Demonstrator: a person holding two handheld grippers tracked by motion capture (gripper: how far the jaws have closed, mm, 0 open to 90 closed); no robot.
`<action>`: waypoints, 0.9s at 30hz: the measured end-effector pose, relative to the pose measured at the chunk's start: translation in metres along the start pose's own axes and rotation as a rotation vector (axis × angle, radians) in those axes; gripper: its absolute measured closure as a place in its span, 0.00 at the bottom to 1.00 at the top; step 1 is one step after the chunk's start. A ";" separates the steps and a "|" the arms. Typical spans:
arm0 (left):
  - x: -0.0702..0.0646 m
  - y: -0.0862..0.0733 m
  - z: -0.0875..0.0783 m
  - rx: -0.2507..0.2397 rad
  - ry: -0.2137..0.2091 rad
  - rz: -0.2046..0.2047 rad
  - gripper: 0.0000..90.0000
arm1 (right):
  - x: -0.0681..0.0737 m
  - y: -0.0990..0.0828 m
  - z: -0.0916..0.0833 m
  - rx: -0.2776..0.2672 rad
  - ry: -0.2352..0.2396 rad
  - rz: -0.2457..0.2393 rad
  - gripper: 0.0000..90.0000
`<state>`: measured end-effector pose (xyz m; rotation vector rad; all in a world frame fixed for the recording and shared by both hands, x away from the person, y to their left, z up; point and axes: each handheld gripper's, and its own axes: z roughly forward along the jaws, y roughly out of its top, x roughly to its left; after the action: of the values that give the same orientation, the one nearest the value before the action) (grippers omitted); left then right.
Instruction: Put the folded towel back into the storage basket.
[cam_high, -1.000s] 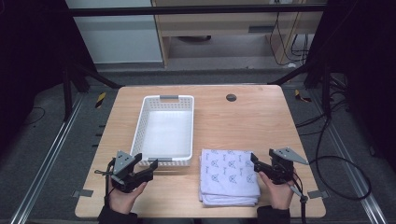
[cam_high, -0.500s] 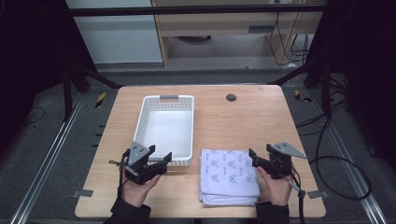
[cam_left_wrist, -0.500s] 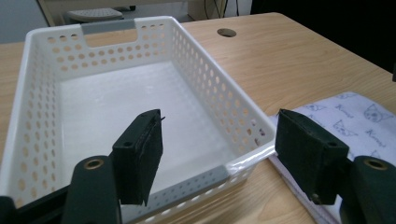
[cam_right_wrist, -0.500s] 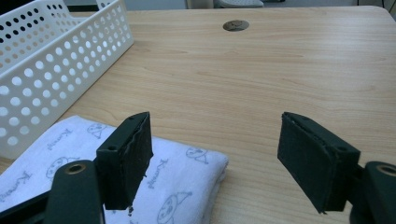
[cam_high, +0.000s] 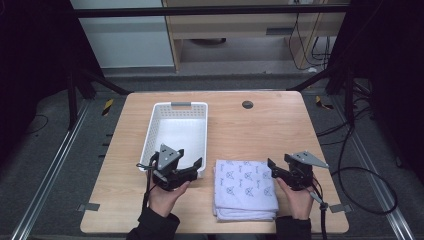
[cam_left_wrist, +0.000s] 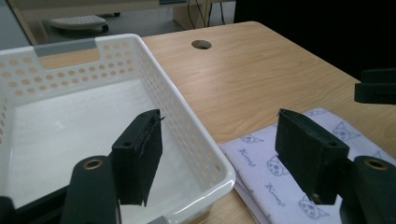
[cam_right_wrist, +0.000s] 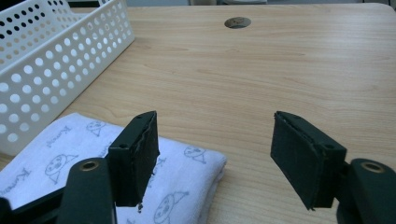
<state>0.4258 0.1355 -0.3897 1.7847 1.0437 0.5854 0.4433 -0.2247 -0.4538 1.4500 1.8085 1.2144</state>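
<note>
A white perforated basket (cam_high: 177, 132) stands left of centre on the wooden table. Beside its near right corner lies a folded stack of pale cloth with a cat print (cam_high: 245, 187). My left gripper (cam_high: 196, 169) hovers open over that basket corner and points right toward the cloth; its jaws straddle the basket rim (cam_left_wrist: 205, 154) and the cloth's edge (cam_left_wrist: 261, 163). My right gripper (cam_high: 274, 172) sits at the cloth's right edge, pointing left. Its jaws have just been closing but still stand open, with bare table between them and the cloth's corner (cam_right_wrist: 196, 163) under one jaw.
A round cable hole (cam_high: 247, 104) sits near the table's far edge. Bare wood (cam_high: 260, 130) stretches right of the basket. Cables trail on the floor at the right (cam_high: 360, 165), and metal rails run along both sides of the table.
My left hand has moved right and slightly up, from the table's front left to the basket's near right corner. The right hand has barely shifted.
</note>
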 end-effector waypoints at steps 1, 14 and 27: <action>0.000 0.000 0.000 0.000 0.000 0.000 0.35 | 0.000 0.000 0.000 0.000 0.000 0.000 0.36; -0.031 -0.018 0.012 0.052 -0.045 0.030 0.37 | -0.001 -0.005 0.004 0.023 0.031 -0.002 0.36; -0.044 -0.050 0.015 0.105 -0.055 0.016 0.43 | 0.001 -0.010 0.009 0.060 0.041 -0.012 0.40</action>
<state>0.3948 0.1001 -0.4384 1.8918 1.0404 0.4964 0.4452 -0.2215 -0.4667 1.4552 1.8933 1.2015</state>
